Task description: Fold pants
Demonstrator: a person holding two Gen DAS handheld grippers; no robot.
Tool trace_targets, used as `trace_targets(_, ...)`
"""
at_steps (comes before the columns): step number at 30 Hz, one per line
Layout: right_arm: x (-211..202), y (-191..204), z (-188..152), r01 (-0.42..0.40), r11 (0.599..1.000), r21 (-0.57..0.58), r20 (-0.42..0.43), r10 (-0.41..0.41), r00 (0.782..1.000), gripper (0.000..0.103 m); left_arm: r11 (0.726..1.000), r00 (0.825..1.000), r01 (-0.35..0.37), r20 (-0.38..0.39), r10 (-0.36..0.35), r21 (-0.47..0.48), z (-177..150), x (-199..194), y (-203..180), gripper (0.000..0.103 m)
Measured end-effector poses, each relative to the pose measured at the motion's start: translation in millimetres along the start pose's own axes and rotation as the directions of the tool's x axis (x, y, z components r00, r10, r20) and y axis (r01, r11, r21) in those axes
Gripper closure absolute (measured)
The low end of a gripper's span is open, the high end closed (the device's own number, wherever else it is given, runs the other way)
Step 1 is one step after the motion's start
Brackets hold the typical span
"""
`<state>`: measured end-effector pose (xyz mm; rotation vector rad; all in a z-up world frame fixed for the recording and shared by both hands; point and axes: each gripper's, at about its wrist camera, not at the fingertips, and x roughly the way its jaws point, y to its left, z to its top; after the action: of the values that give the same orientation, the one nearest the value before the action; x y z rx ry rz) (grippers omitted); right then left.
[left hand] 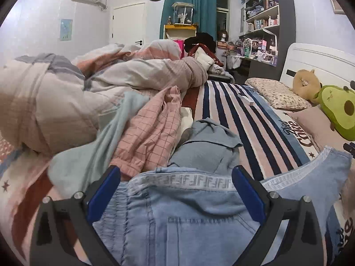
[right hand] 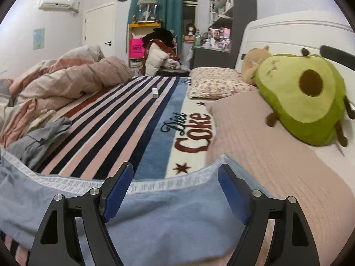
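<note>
Light blue denim pants (left hand: 188, 217) lie on the striped bedspread (left hand: 233, 115), waistband with a printed white band facing away. My left gripper (left hand: 176, 177) is open, its blue-padded fingers either side of the waistband's left part, just above the fabric. In the right wrist view the pants (right hand: 155, 217) spread under my right gripper (right hand: 175, 177), which is open over the waistband's right end beside a pink pillow (right hand: 266, 155). Neither gripper holds cloth.
A heaped duvet (left hand: 77, 93) and loose clothes, pink checked (left hand: 153, 130) and grey-blue (left hand: 206, 141), lie left of the pants. An avocado plush (right hand: 306, 97), floral pillow (right hand: 215, 82) and white headboard (right hand: 288, 35) are right. A small white box (right hand: 155, 93) sits on the stripes.
</note>
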<state>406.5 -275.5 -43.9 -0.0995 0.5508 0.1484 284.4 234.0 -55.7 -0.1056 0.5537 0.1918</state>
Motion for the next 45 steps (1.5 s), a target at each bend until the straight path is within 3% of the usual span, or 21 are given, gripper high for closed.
trace_targets(3, -20.4, -7.8, -17.0, -0.024, 0.999, 0.031, -0.044, 0.025, 0.999, 0.025, 0.999, 1.0, 0.031, -0.002, -0.031, -0.033, -10.9, -22.1, 6.7, 0.004)
trace_targets(7, -34.1, -12.2, -57.4, -0.152, 0.977, 0.149, -0.161, 0.176, 0.971, 0.025, 0.992, 0.997, 0.067, -0.041, -0.072, -0.109, -44.5, -46.6, 15.6, 0.004)
trace_targets(12, -18.3, -8.5, -95.1, -0.125, 0.967, 0.222, -0.235, 0.178, 0.956, 0.025, 0.973, 0.985, 0.087, -0.129, -0.116, -0.212, -91.5, -57.7, 14.2, 0.004)
trace_targets(14, -3.5, -10.6, -101.8, -0.148, 0.944, 0.294, -0.24, 0.223, 0.945, 0.027, 0.96, 0.977, 0.096, -0.159, -0.141, -0.264, -108.1, -59.9, 16.6, 0.004)
trace_targets(18, 15.6, -8.7, -102.9, -0.074, 0.945, 0.318, -0.197, 0.142, 0.97, 0.027, 0.925, 0.959, 0.109, -0.206, -0.194, -0.364, -136.2, -56.3, 20.0, 0.004)
trace_targets(21, 37.5, -7.4, -98.1, -0.053, 0.934, 0.353, -0.175, 0.122, 0.977, 0.027, 0.881, 0.941, 0.151, -0.206, -0.267, -0.448, -149.5, -43.7, 23.0, 0.004)
trace_targets(22, 45.7, -7.8, -96.9, -0.043, 0.929, 0.369, -0.174, 0.115, 0.978, 0.03, 0.865, 0.937, 0.165, -0.2, -0.288, -0.473, -151.5, -37.3, 23.6, 0.004)
trace_targets(24, 59.3, -8.6, -94.5, -0.013, 0.922, 0.386, -0.171, 0.086, 0.981, 0.045, 0.862, 0.942, 0.161, -0.187, -0.28, -0.48, -151.8, -25.4, 23.3, 0.004)
trace_targets(26, 65.6, -9.8, -90.9, 0.004, 0.918, 0.396, -0.161, 0.066, 0.985, 0.076, 0.856, 0.953, 0.159, -0.15, -0.263, -0.492, -148.3, -15.7, 25.2, 0.004)
trace_targets(27, 66.5, -10.4, -89.0, 0.01, 0.918, 0.396, -0.155, 0.056, 0.986, 0.086, 0.849, 0.957, 0.16, -0.134, -0.259, -0.503, -146.4, -12.1, 27.3, 0.005)
trace_targets(28, 65.5, -11.2, -86.6, 0.019, 0.92, 0.391, -0.143, 0.041, 0.989, 0.097, 0.842, 0.962, 0.153, -0.116, -0.246, -0.517, -145.3, -7.9, 30.6, 0.013)
trace_targets(29, 63.1, -12.2, -83.8, 0.018, 0.923, 0.386, -0.125, 0.033, 0.992, 0.098, 0.848, 0.971, 0.13, -0.106, -0.213, -0.514, -143.5, -4.0, 32.1, 0.031)
trace_targets(30, 58.5, -13.0, -81.6, 0.013, 0.925, 0.379, -0.099, 0.027, 0.995, 0.1, 0.854, 0.977, 0.109, -0.106, -0.187, -0.509, -142.7, -1.1, 33.3, 0.039)
trace_targets(32, 51.0, -13.1, -77.1, 0.02, 0.932, 0.361, -0.068, 0.005, 0.998, 0.101, 0.846, 0.983, 0.071, -0.105, -0.148, -0.528, -143.9, 6.4, 39.1, 0.069)
trace_targets(34, 39.7, -14.6, -74.0, 0.029, 0.937, 0.347, -0.037, -0.017, 0.999, 0.101, 0.847, 0.988, 0.057, -0.092, -0.124, -0.529, -144.6, 3.7, 42.9, 0.08)
trace_targets(37, 22.7, -19.8, -72.2, 0.035, 0.94, 0.339, -0.015, -0.032, 0.999, 0.101, 0.877, 0.995, 0.03, -0.068, -0.072, -0.48, -141.4, -9.2, 40.5, 0.087)
trace_targets(45, -12.5, -25.3, -88.9, -0.015, 0.937, 0.35, -0.039, 0.031, 0.999, 0.101, 0.895, 0.999, -0.005, -0.036, -0.012, -0.445, -133.8, -45.9, 49.4, 0.09)
